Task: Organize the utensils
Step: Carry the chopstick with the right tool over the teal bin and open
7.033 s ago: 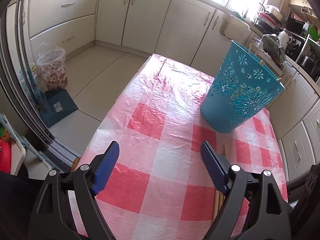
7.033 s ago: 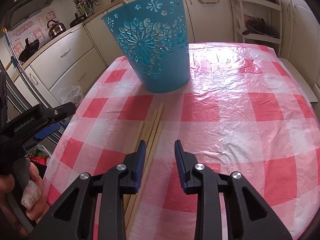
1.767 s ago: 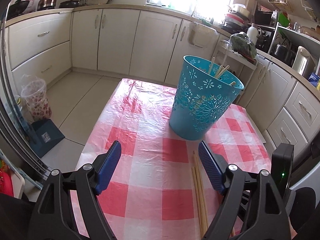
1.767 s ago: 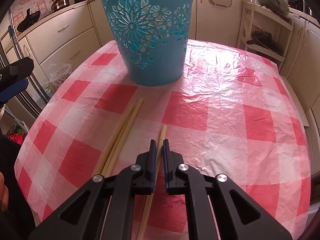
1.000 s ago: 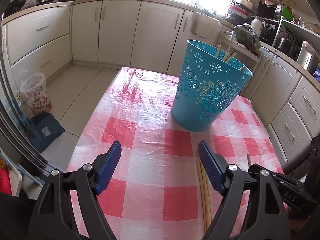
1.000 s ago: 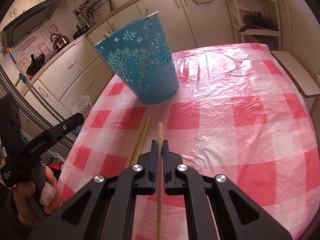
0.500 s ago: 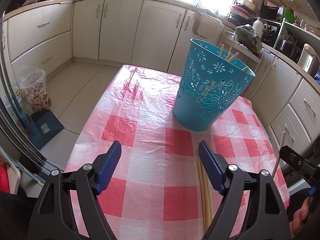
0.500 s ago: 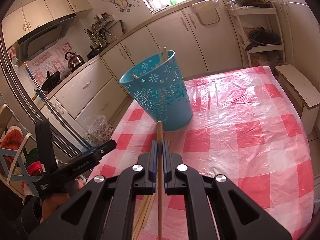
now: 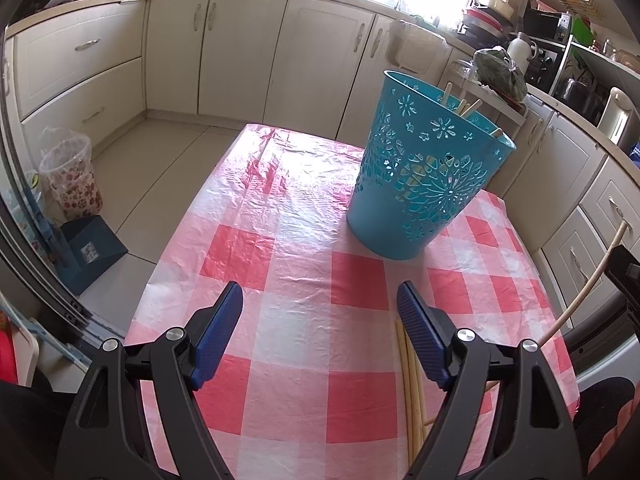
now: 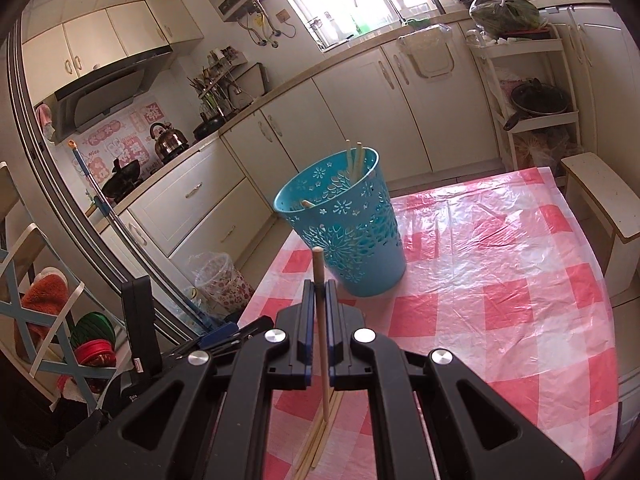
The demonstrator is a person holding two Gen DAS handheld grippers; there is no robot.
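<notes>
1. Chopsticks [image 10: 354, 160] already stand inside the blue basket [image 10: 352, 240].
2. Right tongs [image 10: 319, 292] clamp one chopstick [image 10: 320, 312], raised short of the basket.
3. Left tongs [image 9: 320, 320] gape empty; more sticks [image 9: 410, 380] lie on the bench [image 9: 300, 360] before the basket.

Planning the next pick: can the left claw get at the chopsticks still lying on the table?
Probably yes. The left claw is open and empty, and the loose chopsticks lie on the tablecloth just under its right finger, nothing covering them.
</notes>
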